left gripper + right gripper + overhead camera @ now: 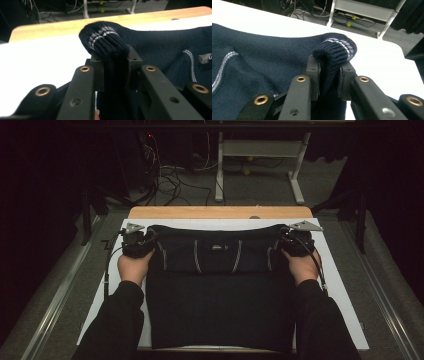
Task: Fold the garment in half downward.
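Both pairs of jaws are pressed together on knit: the left gripper pinches a ribbed, striped cuff that bulges up between its pads, and the right gripper pinches the matching cuff the same way. Each clamps a far corner of the dark sweater, which lies flat on the white board with its long axis running from the near edge toward the far wooden table edge. A folded band with pale stripes and a small label crosses the far part of the sweater from left to right, between the two grippers. The grippers sit level with each other, one at each end of that band, so neither hand is nearer the work; the cloth runs from the jaws inward toward the middle and back toward the person. My judgement is that the next move hinges on keeping both corners even, since a lag on one side would skew the fold line.
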Available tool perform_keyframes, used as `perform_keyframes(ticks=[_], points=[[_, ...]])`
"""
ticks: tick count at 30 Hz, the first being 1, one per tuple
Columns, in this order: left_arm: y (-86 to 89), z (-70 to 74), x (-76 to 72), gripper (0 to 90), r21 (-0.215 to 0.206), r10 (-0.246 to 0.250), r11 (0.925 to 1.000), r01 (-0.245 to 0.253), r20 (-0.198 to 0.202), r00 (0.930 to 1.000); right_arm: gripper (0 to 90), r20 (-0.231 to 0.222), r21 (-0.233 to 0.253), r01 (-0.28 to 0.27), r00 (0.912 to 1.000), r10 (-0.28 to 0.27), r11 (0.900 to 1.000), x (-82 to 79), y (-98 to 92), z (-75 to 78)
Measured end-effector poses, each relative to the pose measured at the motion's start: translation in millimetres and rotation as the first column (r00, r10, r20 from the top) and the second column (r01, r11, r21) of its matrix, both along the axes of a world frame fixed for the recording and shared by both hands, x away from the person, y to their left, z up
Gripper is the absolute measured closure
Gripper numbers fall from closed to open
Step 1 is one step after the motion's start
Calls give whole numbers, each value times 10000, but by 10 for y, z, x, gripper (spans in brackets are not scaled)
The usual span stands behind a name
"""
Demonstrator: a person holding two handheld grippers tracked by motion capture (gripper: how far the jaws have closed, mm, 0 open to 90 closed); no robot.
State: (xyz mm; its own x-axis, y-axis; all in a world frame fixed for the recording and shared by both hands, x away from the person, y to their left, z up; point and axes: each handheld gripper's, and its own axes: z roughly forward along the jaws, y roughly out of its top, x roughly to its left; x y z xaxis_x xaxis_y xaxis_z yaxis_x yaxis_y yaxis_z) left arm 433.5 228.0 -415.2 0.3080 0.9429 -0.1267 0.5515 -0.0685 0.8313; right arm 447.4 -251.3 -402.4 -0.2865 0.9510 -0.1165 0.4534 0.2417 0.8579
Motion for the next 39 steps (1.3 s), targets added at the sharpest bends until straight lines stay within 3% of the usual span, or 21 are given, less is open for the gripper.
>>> perform_keyframes(ticks=[2, 4, 7, 10, 16, 20, 23, 25, 27, 29, 34, 36, 38, 39], points=[[-5, -48, 41, 645, -31, 74, 10000, -75, -291, 9995, 715, -68, 42, 69, 10000, -69, 10000, 13, 18, -13], [0, -75, 64, 474, -34, 101, 9999, -103, -550, 9984, 559, -208, 41, 149, 9997, -148, 9999, 21, 26, -39], [4, -82, 31, 291, 317, 184, 9994, -167, -521, 9985, 407, -503, -177, 299, 9983, -307, 9994, 5, 32, -94], [40, -111, -29, 249, 84, 92, 9999, -87, -598, 9982, 336, -510, 56, 257, 9984, -254, 9997, -59, -5, -129], [43, -232, -155, 249, -463, -527, 9978, 476, -1162, 9918, 308, -662, 373, -289, 9973, 313, 9989, -227, -43, -193], [-39, -357, -265, 260, -419, -1274, 9916, 1226, -1463, 9810, 339, -739, 498, -702, 9945, 737, 9963, -364, -20, -299], [-79, -462, -337, 289, -584, -1645, 9859, 1571, -1607, 9732, 371, -1061, 567, -924, 9895, 980, 9941, -440, 5, -398], [-109, -515, -361, 325, -512, -1801, 9835, 1737, -1722, 9685, 392, -1360, 489, -1036, 9847, 1094, 9934, -473, 26, -475], [-139, -552, -367, 384, -179, -1703, 9853, 1700, -1869, 9675, 431, -1765, 435, -1126, 9771, 1186, 9927, -479, 42, -548], [-148, -576, -357, 440, -213, -1748, 9845, 1740, -1984, 9644, 452, -2000, 285, -1179, 9723, 1212, 9926, -472, 58, -591], [-171, -603, -358, 587, 46, -1959, 9796, 2008, -1994, 9601, 596, -2217, 434, -1303, 9655, 1367, 9905, -469, 83, -631], [-177, -603, -368, 655, 152, -2084, 9764, 2155, -1966, 9581, 712, -2268, 513, -1388, 9628, 1468, 9890, -469, 89, -635], [-189, -591, -383, 722, 277, -2105, 9752, 2195, -1886, 9592, 824, -2263, 504, -1376, 9631, 1455, 9892, -483, 100, -622], [-193, -581, -391, 742, 291, -2074, 9760, 2160, -1815, 9613, 832, -2234, 445, -1377, 9640, 1442, 9895, -487, 102, -611]])
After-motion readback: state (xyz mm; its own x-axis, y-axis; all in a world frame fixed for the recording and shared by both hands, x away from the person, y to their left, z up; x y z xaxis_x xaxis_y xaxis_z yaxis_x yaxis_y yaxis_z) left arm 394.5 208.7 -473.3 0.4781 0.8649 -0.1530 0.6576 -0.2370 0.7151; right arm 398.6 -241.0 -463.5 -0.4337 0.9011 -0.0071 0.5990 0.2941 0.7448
